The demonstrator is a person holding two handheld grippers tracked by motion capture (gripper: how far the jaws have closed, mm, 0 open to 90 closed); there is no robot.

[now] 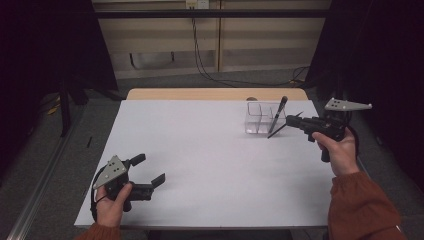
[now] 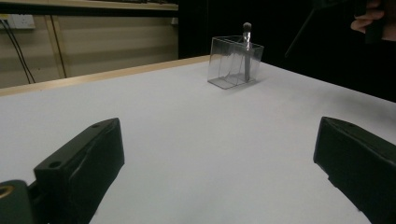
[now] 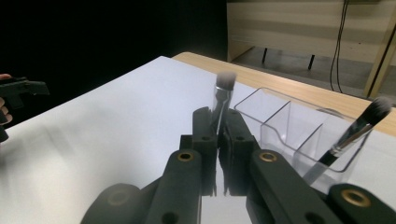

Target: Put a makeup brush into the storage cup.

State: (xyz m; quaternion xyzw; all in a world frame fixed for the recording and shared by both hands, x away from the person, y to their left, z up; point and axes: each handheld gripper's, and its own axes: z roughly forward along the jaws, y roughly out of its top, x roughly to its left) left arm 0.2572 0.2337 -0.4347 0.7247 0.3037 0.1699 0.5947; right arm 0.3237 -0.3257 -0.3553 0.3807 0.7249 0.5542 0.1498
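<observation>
Right gripper [image 3: 218, 140] clenched on a makeup brush [image 3: 223, 95], beside a clear organizer.

Its jaws pinch the brush's handle, the pale bristle head blurred above them in the right gripper view; in the high view the thin handle slants down-left from the gripper, tip hard to make out. Just beyond sits the clear organizer [image 1: 256, 119] with a second brush [image 1: 279, 113] leaning in one compartment, its lower end blurred behind the plastic. The left gripper [image 1: 150, 169] rests near the table's [image 1: 210, 150] front-left corner, jaws released and spread apart. No readable writing anywhere.
</observation>
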